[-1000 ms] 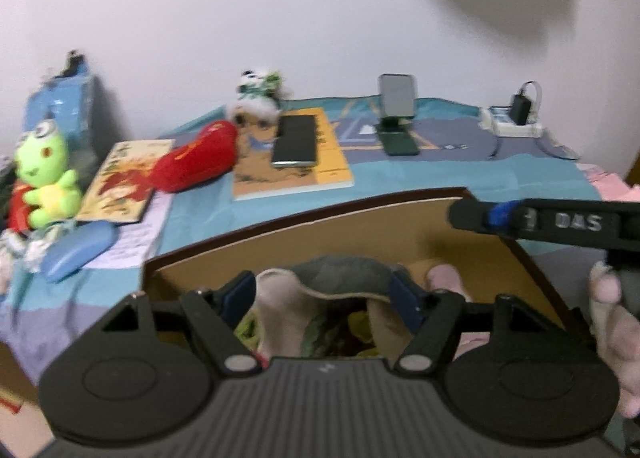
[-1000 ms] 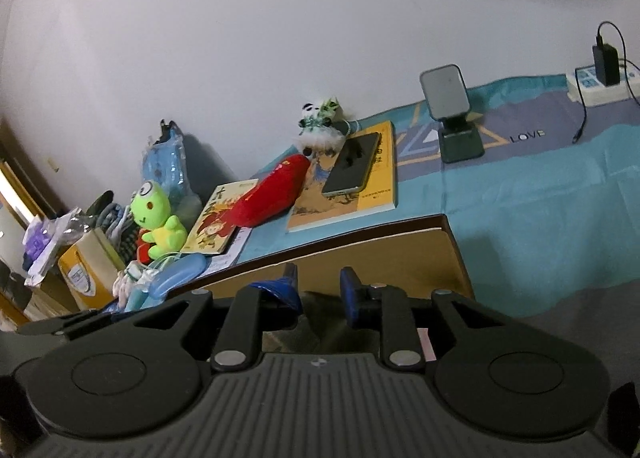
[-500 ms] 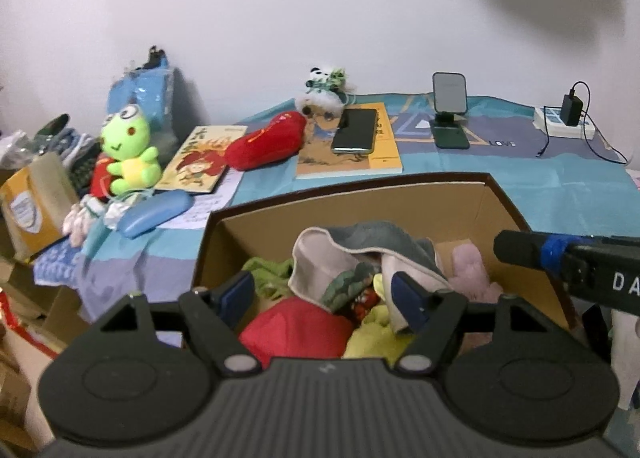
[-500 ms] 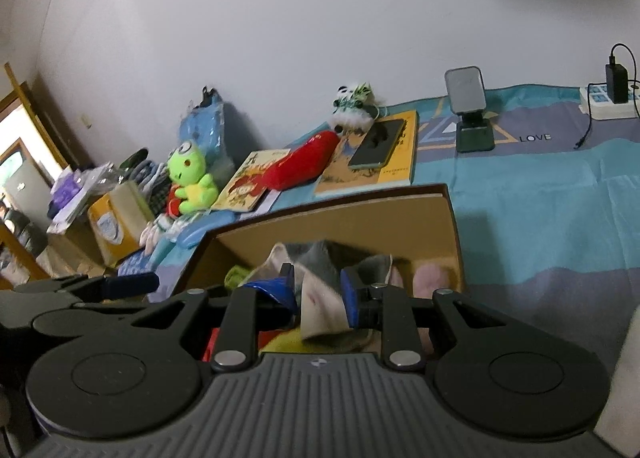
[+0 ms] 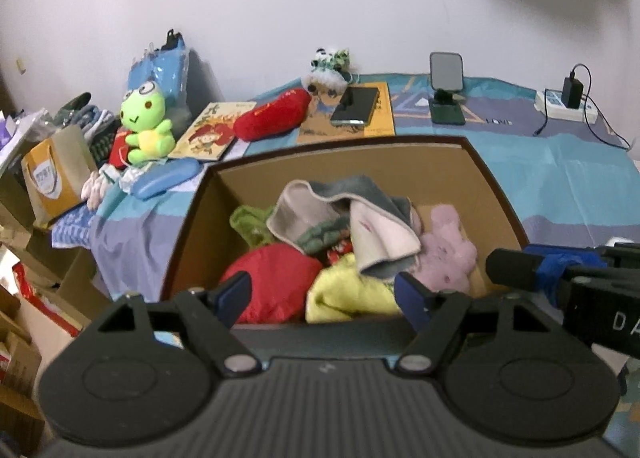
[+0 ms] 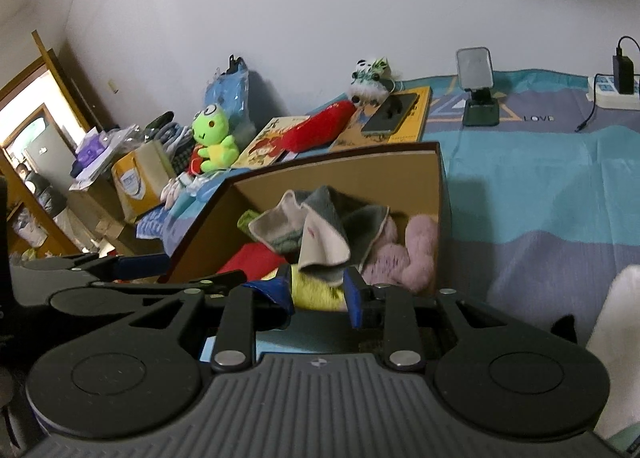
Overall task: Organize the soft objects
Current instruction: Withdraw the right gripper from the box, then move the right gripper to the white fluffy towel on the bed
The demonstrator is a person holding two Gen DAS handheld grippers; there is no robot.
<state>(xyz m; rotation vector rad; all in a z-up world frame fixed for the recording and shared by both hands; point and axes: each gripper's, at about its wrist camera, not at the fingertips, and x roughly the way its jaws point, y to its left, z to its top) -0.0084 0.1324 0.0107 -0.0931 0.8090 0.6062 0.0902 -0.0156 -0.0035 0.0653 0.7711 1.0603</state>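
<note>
Left wrist view: compared with one second ago, the cardboard box (image 5: 400, 162) now shows its whole inside, where before only its far wall and a bit of grey cloth were seen. The left tongs (image 5: 322, 294) have just been opening and stand wide, above the near edge of the box, with nothing between the blue pads. The right tongs (image 5: 520, 264) enter from the right edge of the frame, lower than before.

In the right wrist view the right tongs (image 6: 316, 292) have also just been opening, but the gap is narrow; nothing is pressed between the pads, and the yellow cloth (image 6: 316, 292) only shows behind the gap.

The grey and white towel (image 5: 360, 218) lies crumpled on top of the pile in the middle of the box, its long axis going from the upper left to the lower right of the frame. It looks thick and soft, with a pale face and a grey back. Just right of it lies a fluffy pink plush (image 5: 444, 250); at the lower left there is a smooth red cloth (image 5: 272, 278), and behind it a green cloth (image 5: 250, 224).

The box stands on a bed with a blue and purple cover (image 5: 568, 186). At the upper left of the frame sits a green frog plush (image 5: 144, 122).
</note>
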